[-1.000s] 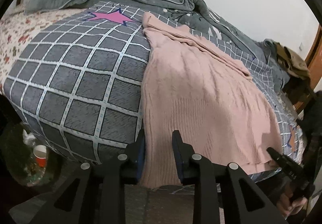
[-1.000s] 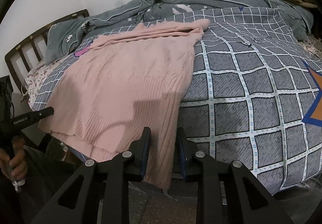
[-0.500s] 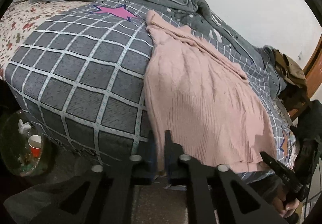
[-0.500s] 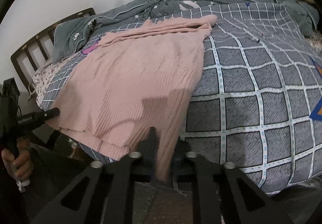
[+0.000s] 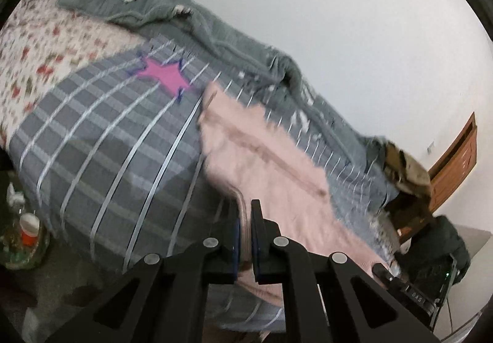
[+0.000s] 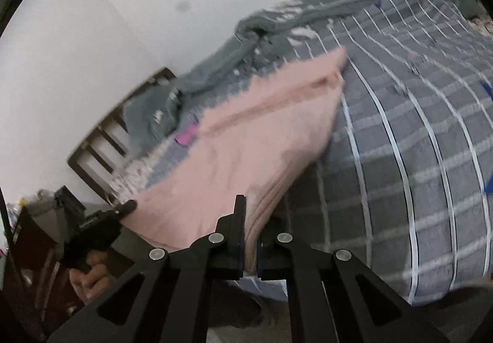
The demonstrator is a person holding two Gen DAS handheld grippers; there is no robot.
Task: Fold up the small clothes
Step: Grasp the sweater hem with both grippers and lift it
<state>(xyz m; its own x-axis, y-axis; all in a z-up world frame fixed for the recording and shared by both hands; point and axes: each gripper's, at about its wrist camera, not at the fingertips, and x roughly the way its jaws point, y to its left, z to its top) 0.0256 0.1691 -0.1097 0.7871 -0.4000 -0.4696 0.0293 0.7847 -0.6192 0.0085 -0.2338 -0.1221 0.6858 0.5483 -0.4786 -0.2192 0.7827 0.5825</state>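
A pink knit sweater [image 5: 271, 164] lies across a grey checked bedspread [image 5: 101, 139]. My left gripper [image 5: 245, 213] is shut on the sweater's near left hem corner and holds it lifted off the bed. My right gripper [image 6: 251, 219] is shut on the near right hem corner of the sweater [image 6: 246, 139], also lifted. The hem hangs stretched between the two grippers. The left gripper also shows in the right wrist view [image 6: 123, 207]. Both views are motion-blurred.
A rumpled grey-green quilt [image 5: 172, 13] lies along the wall behind the sweater. A floral sheet [image 5: 46, 44] and a dark headboard [image 6: 101, 139] are at the bed's head. A red cup [image 5: 29, 227] stands on the floor at left. A brown garment [image 5: 406, 170] lies at the bed's foot.
Both grippers closed on the sweater's near hem corners, then lifted them up and toward the far side of the bed. The sweater's lower part has come off the bedspread.
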